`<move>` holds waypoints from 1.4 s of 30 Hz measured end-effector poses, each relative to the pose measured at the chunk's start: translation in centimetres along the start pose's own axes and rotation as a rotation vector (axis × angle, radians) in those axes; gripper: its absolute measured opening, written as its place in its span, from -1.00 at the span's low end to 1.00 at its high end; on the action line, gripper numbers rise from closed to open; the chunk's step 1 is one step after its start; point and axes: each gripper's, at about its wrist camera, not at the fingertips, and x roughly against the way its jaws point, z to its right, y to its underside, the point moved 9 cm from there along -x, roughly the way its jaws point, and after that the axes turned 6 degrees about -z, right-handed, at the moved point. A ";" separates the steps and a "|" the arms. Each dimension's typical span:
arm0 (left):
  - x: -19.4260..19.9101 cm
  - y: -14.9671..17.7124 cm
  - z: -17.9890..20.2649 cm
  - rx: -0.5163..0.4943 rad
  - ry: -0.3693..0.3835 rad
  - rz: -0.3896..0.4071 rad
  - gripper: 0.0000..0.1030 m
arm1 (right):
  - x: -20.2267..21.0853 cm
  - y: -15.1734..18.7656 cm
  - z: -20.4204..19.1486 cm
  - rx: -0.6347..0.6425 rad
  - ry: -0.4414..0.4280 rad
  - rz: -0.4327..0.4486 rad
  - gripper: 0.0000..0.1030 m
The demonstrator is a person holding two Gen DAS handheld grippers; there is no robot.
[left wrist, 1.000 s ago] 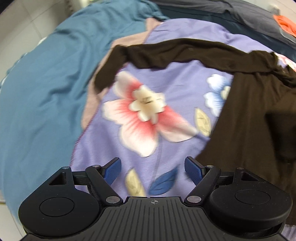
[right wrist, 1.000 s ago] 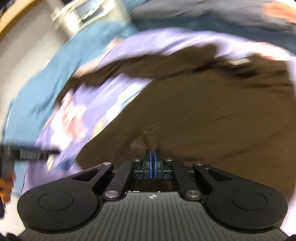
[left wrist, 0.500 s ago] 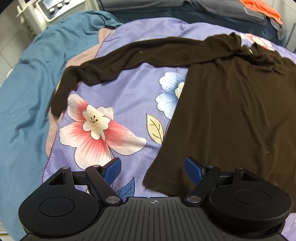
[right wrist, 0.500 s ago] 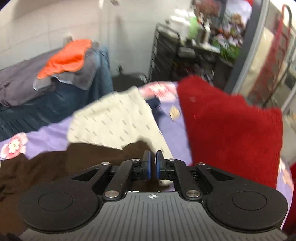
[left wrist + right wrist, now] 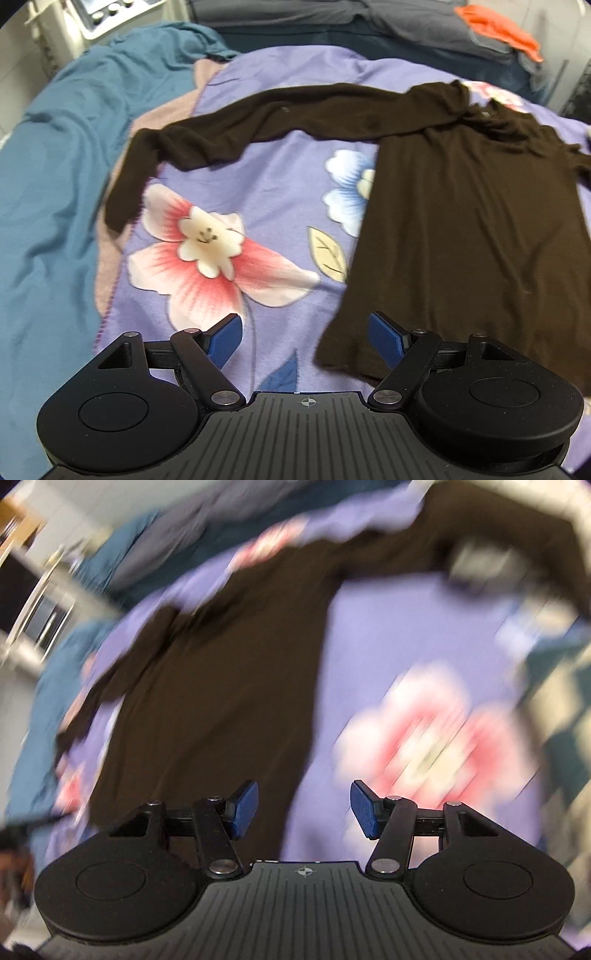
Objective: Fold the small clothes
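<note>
Underneath everything lies a lilac floral bedspread [image 5: 280,192] printed with large pink and blue flowers, spread over a bed with a teal blanket [image 5: 51,206] bunched along its left side. On the bedspread rests the dark brown long-sleeved top [image 5: 469,236], laid flat with its body on the right and its hem at the near edge; one long sleeve [image 5: 258,125] stretches left across the far part of the bedspread and bends down toward the near side at its cuff. An orange cloth [image 5: 498,27] sits on grey bedding at the far right. The left gripper [image 5: 306,338] hovers near the hem's left corner with its blue-padded fingers [image 5: 225,338] spread wide, holding nothing. The right gripper [image 5: 304,808], seen through heavy motion blur, also has its fingers [image 5: 243,806] apart and empty, above the top's [image 5: 229,686] right edge.
</note>
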 end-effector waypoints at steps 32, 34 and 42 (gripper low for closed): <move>7.1 2.2 8.3 -0.290 0.271 -0.071 -0.35 | 6.9 2.2 -3.5 0.055 -0.047 -0.189 -0.86; 5.6 4.5 8.7 -0.302 0.269 -0.135 -0.35 | 7.8 2.8 -3.0 0.065 -0.030 -0.218 -0.86; -1.2 10.4 8.8 -0.226 0.204 -0.280 -0.36 | 1.2 9.0 1.6 -0.019 0.077 -0.366 -0.86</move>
